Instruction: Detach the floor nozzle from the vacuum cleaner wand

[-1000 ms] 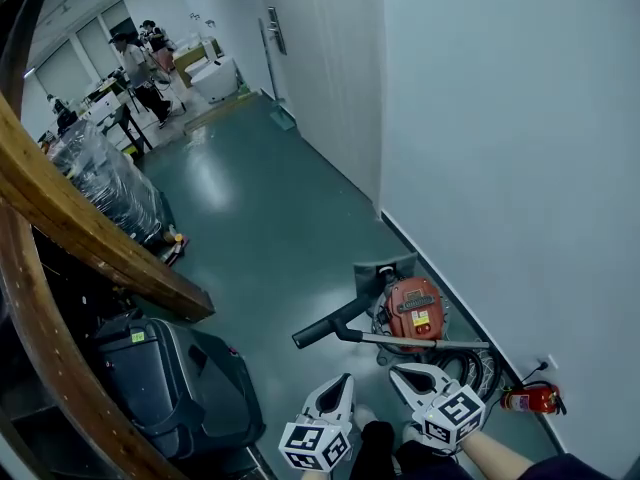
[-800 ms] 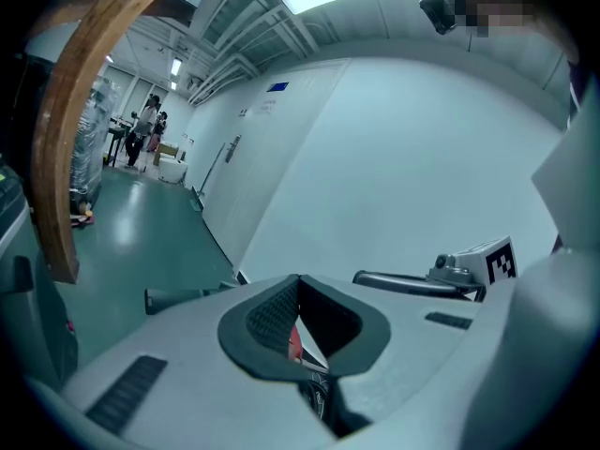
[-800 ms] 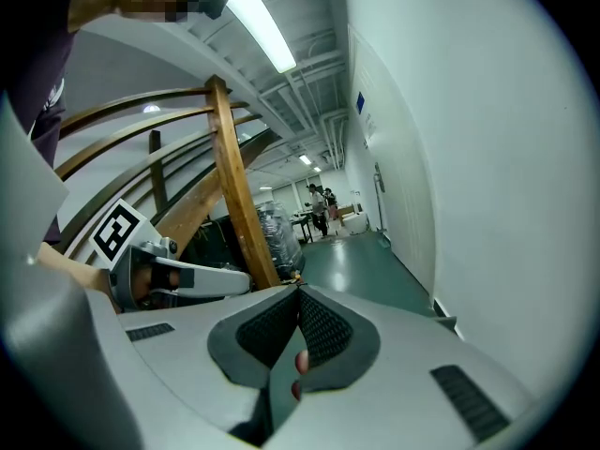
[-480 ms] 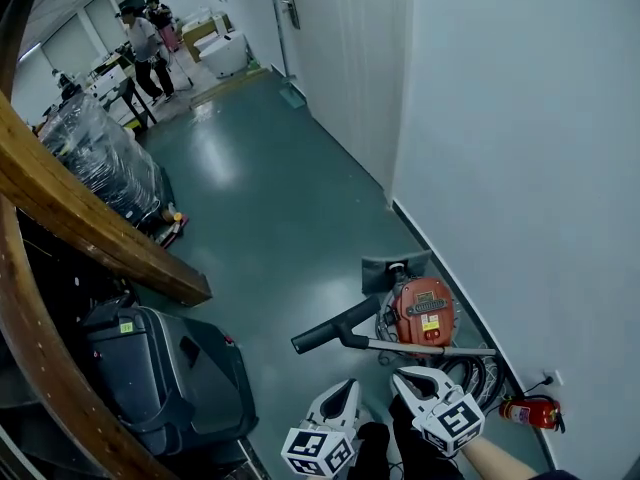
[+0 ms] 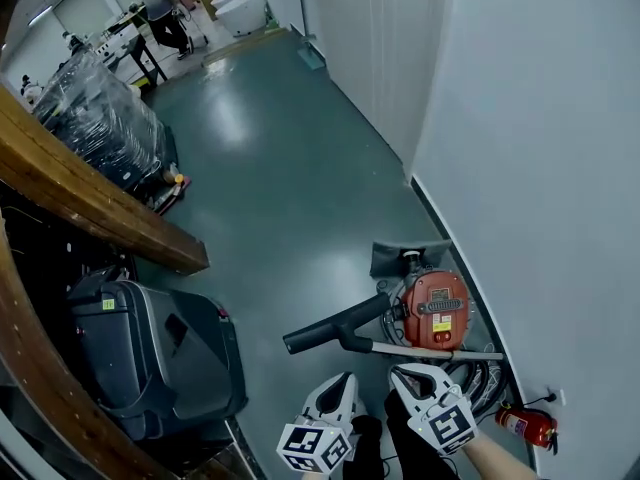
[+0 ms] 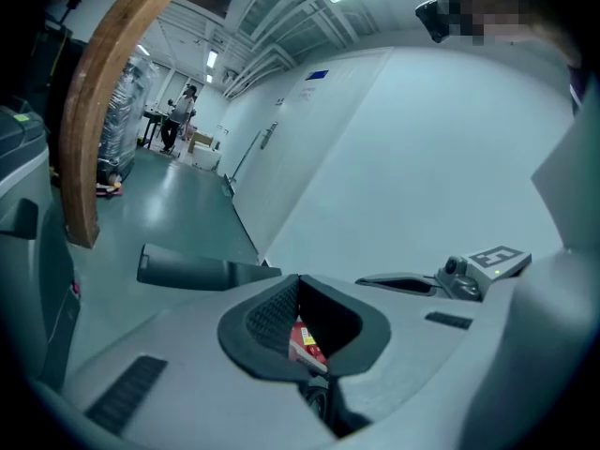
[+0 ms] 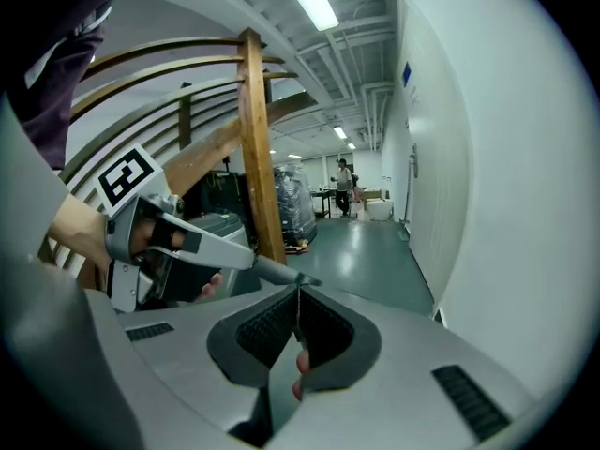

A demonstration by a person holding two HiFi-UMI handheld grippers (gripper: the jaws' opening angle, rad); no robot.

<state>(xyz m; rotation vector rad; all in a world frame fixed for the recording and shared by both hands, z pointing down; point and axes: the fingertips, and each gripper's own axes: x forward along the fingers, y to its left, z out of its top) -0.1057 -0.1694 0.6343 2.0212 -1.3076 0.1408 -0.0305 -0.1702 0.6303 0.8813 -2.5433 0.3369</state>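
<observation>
Barely begun, judging by the untouched grey wedge-shaped floor nozzle (image 5: 408, 257) just beyond the round red vacuum canister (image 5: 436, 311), beside the right wall (image 5: 540, 168). Left gripper (image 5: 346, 377) and right gripper (image 5: 394, 371) each closed tight on nothing, near the thin silver wand (image 5: 430, 351). To do: gripping both parts, pulling apart.

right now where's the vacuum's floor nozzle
In the head view the grey floor nozzle lies on the floor right of centre, at the foot of the white wall, just beyond the orange vacuum canister.
</observation>
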